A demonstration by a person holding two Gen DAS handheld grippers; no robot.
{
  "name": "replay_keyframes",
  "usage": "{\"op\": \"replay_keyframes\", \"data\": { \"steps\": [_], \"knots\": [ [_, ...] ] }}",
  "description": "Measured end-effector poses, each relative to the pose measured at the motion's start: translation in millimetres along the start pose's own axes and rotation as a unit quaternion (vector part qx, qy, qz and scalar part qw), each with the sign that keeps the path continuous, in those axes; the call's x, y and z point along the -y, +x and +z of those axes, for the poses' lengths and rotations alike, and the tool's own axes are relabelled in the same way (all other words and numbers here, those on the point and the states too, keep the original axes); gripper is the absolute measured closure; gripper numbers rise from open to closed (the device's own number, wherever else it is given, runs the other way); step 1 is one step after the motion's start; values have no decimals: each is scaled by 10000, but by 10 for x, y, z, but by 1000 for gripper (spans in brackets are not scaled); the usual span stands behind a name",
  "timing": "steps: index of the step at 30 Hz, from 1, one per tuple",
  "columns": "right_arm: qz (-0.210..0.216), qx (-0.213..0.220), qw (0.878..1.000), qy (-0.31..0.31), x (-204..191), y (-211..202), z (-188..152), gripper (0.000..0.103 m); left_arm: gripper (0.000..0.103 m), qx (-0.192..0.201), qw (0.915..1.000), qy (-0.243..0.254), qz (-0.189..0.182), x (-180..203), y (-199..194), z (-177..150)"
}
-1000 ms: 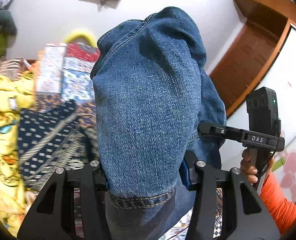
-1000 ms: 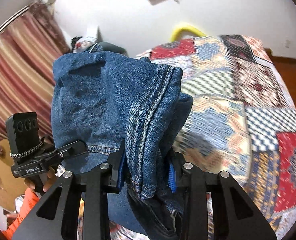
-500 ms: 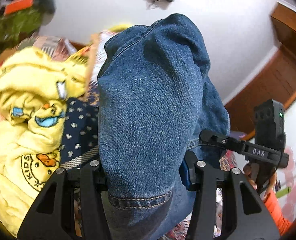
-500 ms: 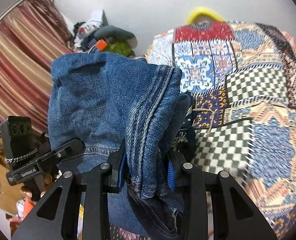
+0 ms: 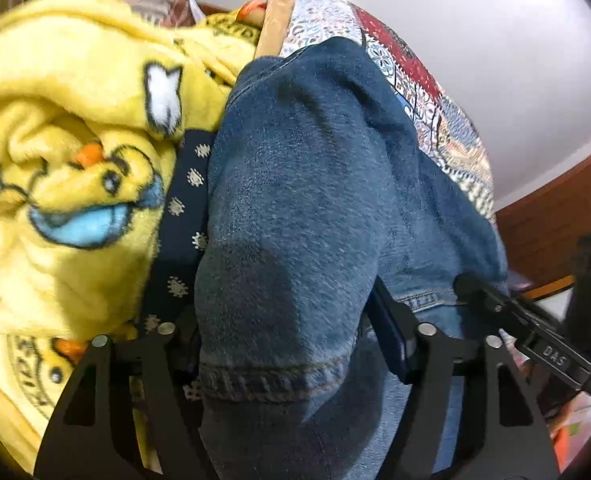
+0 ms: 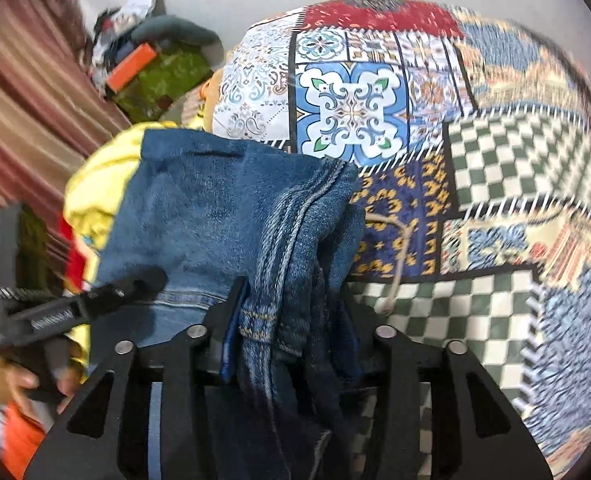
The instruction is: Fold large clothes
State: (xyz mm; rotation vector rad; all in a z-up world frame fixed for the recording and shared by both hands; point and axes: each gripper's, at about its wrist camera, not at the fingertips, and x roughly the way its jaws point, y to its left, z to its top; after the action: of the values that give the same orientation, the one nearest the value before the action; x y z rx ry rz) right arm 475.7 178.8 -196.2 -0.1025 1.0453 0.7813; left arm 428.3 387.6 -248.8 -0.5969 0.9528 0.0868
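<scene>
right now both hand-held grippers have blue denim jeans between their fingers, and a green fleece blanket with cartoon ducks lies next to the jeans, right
Not quite: the fleece blanket with cartoon ducks is yellow, not green, as the left wrist view shows. The rest holds: the blue denim jeans sit between the fingers of the left hand-held gripper and the right hand-held gripper, whose jaws are opening.

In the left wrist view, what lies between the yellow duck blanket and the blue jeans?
A strip of dark navy cloth with small pale motifs lies between the yellow blanket and the jeans, in the left wrist view.
</scene>
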Motion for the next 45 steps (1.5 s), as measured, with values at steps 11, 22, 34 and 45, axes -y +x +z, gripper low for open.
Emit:
{"op": "replay_keyframes", "data": {
  "steps": [11, 22, 34, 45],
  "knots": [
    [-1150, -16, 9862, -1187, -242, -280, -492, 22, 26, 541, 9865, 1156, 1026, 204, -424, -644],
    [-1407, 567, 9728, -1751, -594, -1155, -1111, 22, 27, 1038, 9810, 1347, 938, 490, -1315, -1312],
    [-581, 2773, 9473, -1496, -1129, -2944, -1572, 22, 27, 3374, 9211, 1896, 434, 1306, -3257, -2113],
    [-186, 4008, 9087, -1155, -1338, -3746, -2113, 22, 27, 4682, 8640, 1801, 429, 1584, -4013, -2912]
  ]
}}
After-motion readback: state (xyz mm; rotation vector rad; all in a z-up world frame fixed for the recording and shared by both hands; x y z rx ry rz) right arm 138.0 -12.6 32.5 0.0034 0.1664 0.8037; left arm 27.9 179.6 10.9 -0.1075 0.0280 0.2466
